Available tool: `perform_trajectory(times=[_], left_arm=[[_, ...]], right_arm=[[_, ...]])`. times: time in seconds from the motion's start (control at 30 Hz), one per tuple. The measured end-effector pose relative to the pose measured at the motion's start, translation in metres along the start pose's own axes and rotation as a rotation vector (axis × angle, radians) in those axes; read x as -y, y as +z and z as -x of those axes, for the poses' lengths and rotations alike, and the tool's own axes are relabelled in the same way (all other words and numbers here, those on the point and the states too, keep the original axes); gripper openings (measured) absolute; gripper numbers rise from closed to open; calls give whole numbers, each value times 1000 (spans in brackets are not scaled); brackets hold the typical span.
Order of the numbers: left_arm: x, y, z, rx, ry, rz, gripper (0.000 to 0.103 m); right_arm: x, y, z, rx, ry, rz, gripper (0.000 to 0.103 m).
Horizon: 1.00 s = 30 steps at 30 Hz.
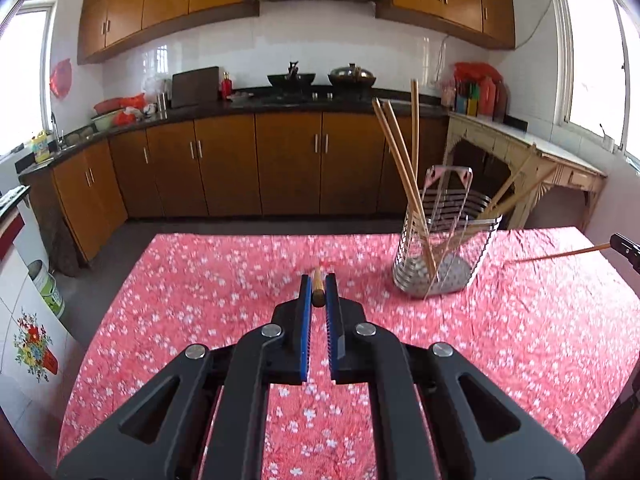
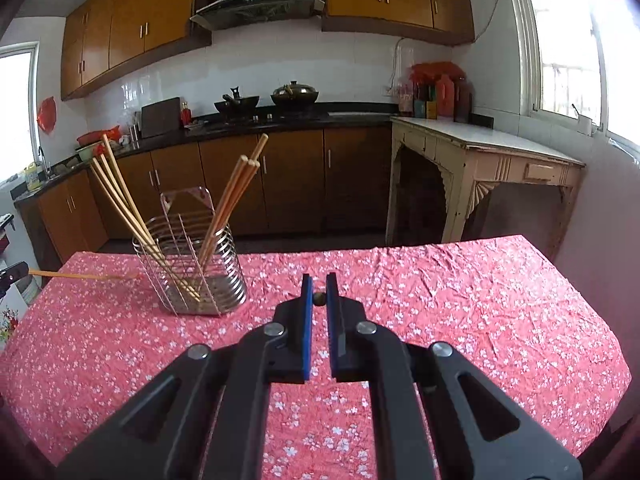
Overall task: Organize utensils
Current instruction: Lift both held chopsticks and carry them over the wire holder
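Both tongs (image 1: 318,286) (image 2: 319,285) w/ chopstick (image 1: 317,289) (image 2: 319,299) pinched

shiny metal holder (image 1: 444,248), wooden chopsticks (image 1: 400,168), creased tablecloth (image 1: 200,288)

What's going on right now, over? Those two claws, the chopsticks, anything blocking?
Left gripper shut on a chopstick. Right gripper shut on another chopstick. Wire holder upright on the tablecloth, chopsticks inside. Path unobstructed.

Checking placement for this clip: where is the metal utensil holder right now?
The metal utensil holder stands on the floral tablecloth, right of centre in the left wrist view, with chopsticks inside.
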<state>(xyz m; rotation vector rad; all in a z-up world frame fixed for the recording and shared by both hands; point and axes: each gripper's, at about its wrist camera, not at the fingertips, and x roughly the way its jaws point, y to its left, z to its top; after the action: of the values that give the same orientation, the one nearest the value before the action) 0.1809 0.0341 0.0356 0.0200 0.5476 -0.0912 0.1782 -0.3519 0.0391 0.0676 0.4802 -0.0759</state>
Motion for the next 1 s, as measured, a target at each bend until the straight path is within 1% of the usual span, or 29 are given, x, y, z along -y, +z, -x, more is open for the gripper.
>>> perform_trajectory(times=[0.3,0.67,0.9,1.0], left_arm=[[4,32,9,66,6,11,7],[13,46,15,101,9,-12,7],[19,55,21,116,-4,-16,7],[24,63,30,139,-14,-18,7]], right_arm=[[-4,37,4,46,44,-40,7],[-14,61,13,81,89,-46,7],[-25,73,30,79,147,-27,7],[-30,82,44,89,179,-17,7]])
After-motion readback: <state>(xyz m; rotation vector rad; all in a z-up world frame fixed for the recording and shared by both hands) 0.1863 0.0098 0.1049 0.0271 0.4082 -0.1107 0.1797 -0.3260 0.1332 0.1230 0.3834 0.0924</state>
